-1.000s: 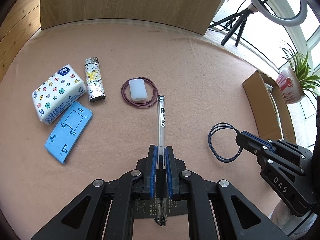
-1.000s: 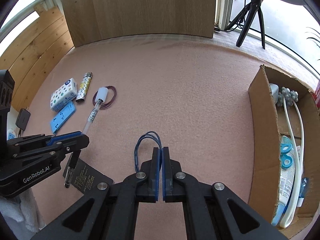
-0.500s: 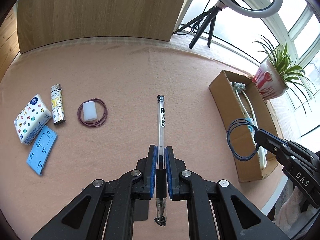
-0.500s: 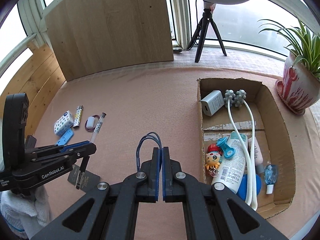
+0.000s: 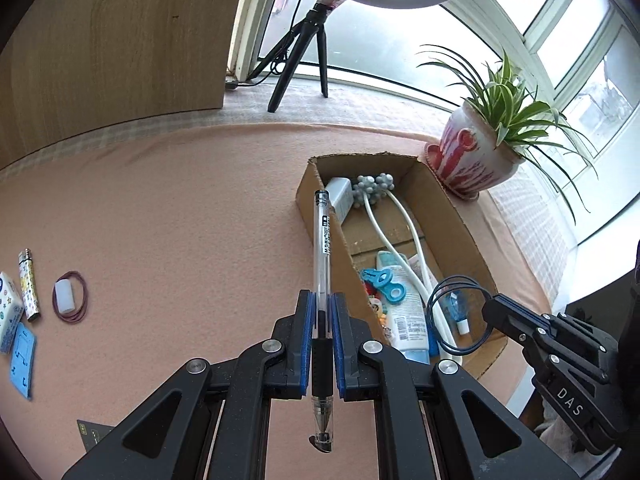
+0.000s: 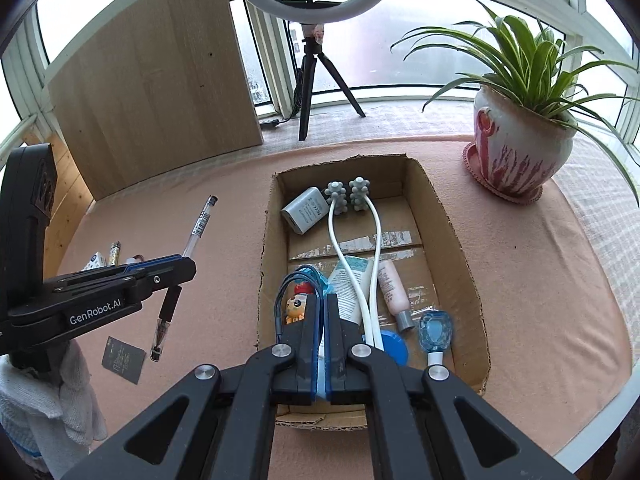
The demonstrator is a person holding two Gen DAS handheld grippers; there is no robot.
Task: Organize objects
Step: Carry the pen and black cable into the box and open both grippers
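Left gripper (image 5: 321, 320), jaws clamped on a pen (image 5: 322, 240), and right gripper (image 6: 320, 312), clamped on a blue band (image 6: 294, 284), hover at the half-filled box (image 6: 460, 248); a lighter (image 5: 29, 284), tissues (image 5: 8, 312) and more wait on the desk (image 5: 180, 220).

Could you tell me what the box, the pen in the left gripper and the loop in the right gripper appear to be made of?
Box: brown corrugated cardboard, matte, with ragged cut edges and tape strips on its floor.
Pen: clear glossy plastic barrel with the refill showing through, and a black, probably rubber, grip sleeve.
Loop: thin dark blue band, likely elastic; it keeps a round shape while hanging.
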